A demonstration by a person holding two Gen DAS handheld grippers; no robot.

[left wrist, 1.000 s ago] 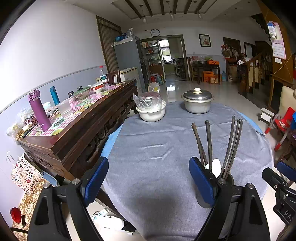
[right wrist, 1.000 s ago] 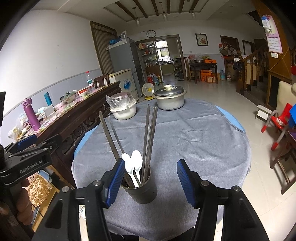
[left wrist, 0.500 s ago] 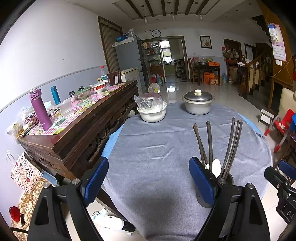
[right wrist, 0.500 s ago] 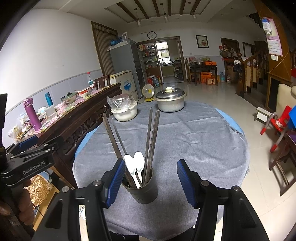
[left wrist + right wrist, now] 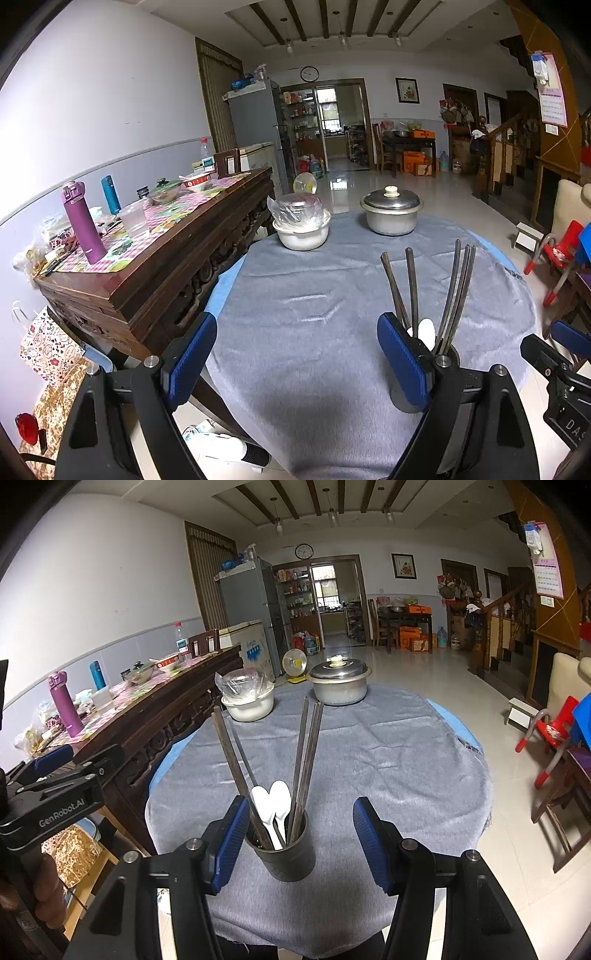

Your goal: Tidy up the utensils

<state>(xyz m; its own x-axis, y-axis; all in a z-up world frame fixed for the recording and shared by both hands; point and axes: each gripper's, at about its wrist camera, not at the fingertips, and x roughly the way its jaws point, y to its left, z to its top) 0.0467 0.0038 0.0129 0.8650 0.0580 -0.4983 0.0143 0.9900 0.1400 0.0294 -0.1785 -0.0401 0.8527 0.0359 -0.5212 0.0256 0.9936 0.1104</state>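
**A:** Start at the right gripper (image 5: pixel 299 840). How do its jaws stand?

**B:** Parted, nothing between the pads. The dark utensil holder (image 5: pixel 281 853) sits just past the blue fingertips (image 5: pixel 229 836), in line with the gap and a little toward the left pad. I see no contact with either pad.

**A:** And what is in the holder?

**B:** Dark chopsticks (image 5: pixel 303 755) and two white spoons (image 5: pixel 275 808). All of it stands handle-down or bowl-up, with the long axes rising out of the holder and fanning apart: some sticks lean left of the holder, others right.

**A:** The left gripper (image 5: pixel 297 354)?

**B:** Spread wide and empty, over bare grey cloth (image 5: pixel 314 288). From it the holder lies off to the right, behind its right finger (image 5: pixel 402 360), so partly hidden in that view.

**A:** So which hand is nearer?

**B:** The right one, I'd judge; the holder is straight ahead of it, while the left would have to come across.

**A:** What does the coming move turn on?

**B:** Probably the sticks' upright lean. A gripper pointing downward at the holder meets them across their length, so a pinch on one stick would need the jaws lined up beside it, above the holder's rim. Beyond the holder, well apart, stand a white bowl (image 5: pixel 248 705) and a lidded pot (image 5: pixel 340 685).
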